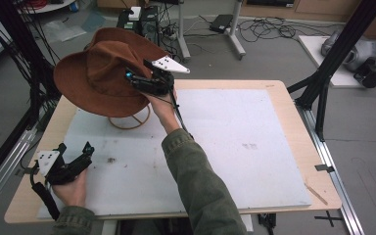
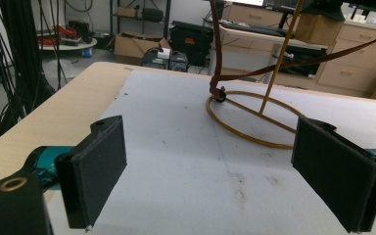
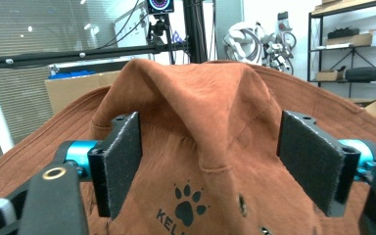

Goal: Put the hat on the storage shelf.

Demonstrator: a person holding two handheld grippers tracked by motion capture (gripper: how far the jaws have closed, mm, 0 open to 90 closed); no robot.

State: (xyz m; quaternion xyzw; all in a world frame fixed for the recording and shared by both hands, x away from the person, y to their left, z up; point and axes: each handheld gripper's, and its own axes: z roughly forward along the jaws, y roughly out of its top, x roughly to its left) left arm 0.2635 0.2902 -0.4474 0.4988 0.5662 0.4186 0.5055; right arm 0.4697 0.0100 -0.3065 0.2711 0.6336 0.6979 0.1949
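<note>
Workroom with cable-strewn grey floor; a wooden table carries a white mat, marked with small stains. A brown suede brimmed hat sits tilted on a yellow wire hat stand at the mat's far left; a chin strap hangs to the stand's ring base. The right gripper is at the hat's crown, jaws spread on either side of it, a paw-print logo between them; contact cannot be confirmed. The left gripper rests low at the near left edge, jaws spread, holding nothing.
</note>
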